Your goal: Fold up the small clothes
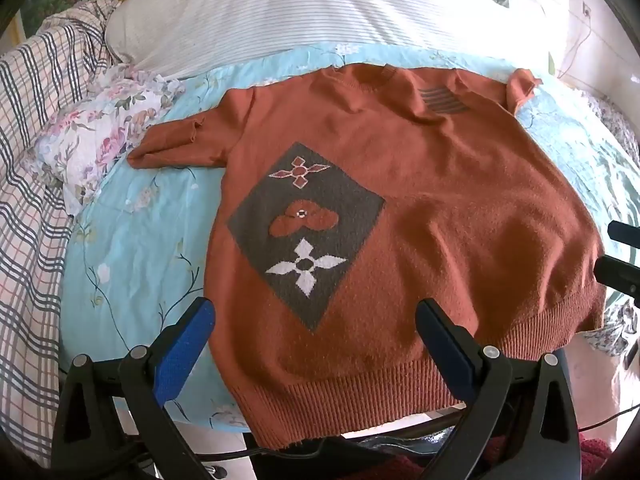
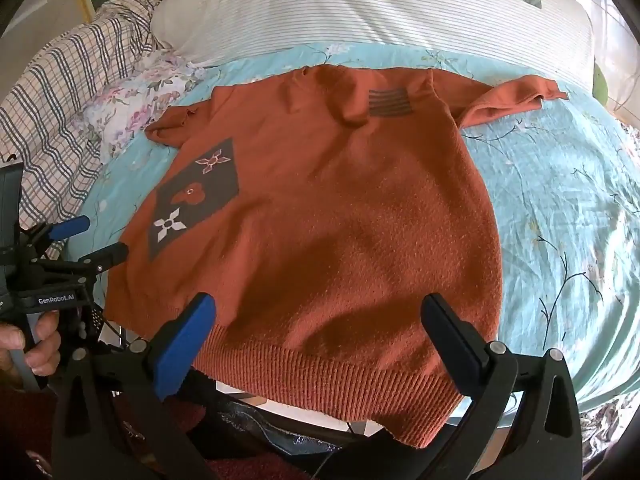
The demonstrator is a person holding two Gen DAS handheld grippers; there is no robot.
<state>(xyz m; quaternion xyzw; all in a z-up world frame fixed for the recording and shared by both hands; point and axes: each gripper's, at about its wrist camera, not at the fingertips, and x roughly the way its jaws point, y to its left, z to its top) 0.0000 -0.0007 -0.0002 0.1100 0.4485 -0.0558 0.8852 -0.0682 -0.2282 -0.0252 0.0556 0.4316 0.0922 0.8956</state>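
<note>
A small rust-orange knit sweater [image 1: 420,200] lies flat on a light blue floral sheet [image 1: 132,248], hem toward me, sleeves spread to both sides. It has a grey diamond patch [image 1: 308,232] with flower shapes. It also shows in the right wrist view [image 2: 340,220]. My left gripper [image 1: 316,320] is open and empty above the hem's left part. My right gripper [image 2: 320,316] is open and empty above the hem's right part. The left gripper also shows at the left of the right wrist view [image 2: 94,240], open.
A striped white pillow [image 1: 300,20] lies behind the sweater. A plaid cloth [image 1: 36,152] and a floral cloth [image 1: 104,128] lie at the left. The bed's near edge runs just under the hem.
</note>
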